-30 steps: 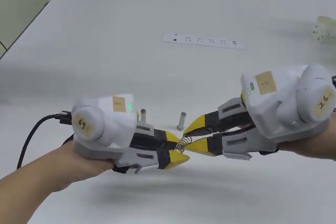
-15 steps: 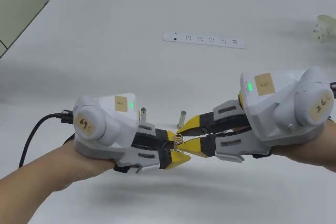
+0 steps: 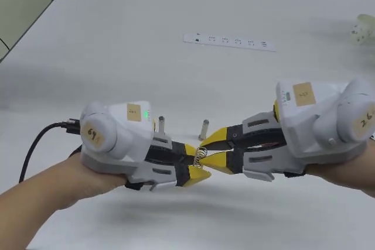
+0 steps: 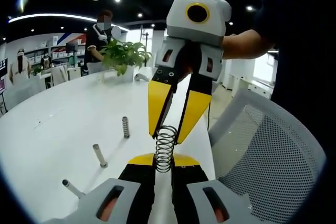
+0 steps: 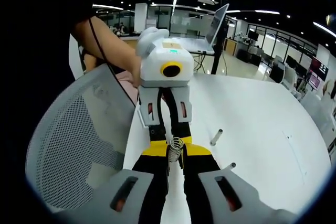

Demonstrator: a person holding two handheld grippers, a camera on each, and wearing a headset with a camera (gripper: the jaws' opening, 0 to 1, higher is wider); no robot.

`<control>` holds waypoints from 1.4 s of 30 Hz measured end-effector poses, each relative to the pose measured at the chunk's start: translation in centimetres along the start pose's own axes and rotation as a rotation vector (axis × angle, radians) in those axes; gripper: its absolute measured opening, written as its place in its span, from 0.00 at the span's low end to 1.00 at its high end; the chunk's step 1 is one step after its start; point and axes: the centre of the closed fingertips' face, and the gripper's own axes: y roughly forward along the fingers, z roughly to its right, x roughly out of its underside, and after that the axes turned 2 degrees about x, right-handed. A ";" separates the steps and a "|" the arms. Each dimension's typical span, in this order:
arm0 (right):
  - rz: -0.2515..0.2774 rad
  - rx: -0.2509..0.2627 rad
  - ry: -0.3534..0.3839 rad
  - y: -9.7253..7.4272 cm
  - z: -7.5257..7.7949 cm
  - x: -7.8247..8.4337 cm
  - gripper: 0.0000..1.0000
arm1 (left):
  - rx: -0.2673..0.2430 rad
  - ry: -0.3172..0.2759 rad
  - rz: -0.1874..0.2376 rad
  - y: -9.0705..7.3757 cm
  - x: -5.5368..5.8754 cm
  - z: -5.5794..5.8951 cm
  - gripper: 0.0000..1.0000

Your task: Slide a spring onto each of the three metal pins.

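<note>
Steel spring [image 3: 200,155], pinched at both ends by the left gripper [image 4: 164,161] and right gripper [image 5: 177,151] above the near edge of the bench [image 3: 117,39], probably needs one firm hold before lining up over a pin [image 3: 204,128].

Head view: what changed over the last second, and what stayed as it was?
Very little. The right gripper drifted slightly to the person's right. The small overall shift of the picture is the camera's. Unchanged: the left gripper keeps its tongs shut on the spring, the right tongs stay at the spring's other end, and the metal pins stand on the table where they were.
</note>
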 end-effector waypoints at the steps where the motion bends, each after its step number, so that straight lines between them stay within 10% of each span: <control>1: 0.001 0.002 0.001 0.0 0.0 0.0 0.07 | -0.002 -0.002 0.001 0.0 0.0 0.0 0.02; 42: 0.004 0.073 -0.006 -0.4 1.8 -0.3 0.07 | -0.145 -0.054 0.064 -2.2 -0.7 -2.9 0.31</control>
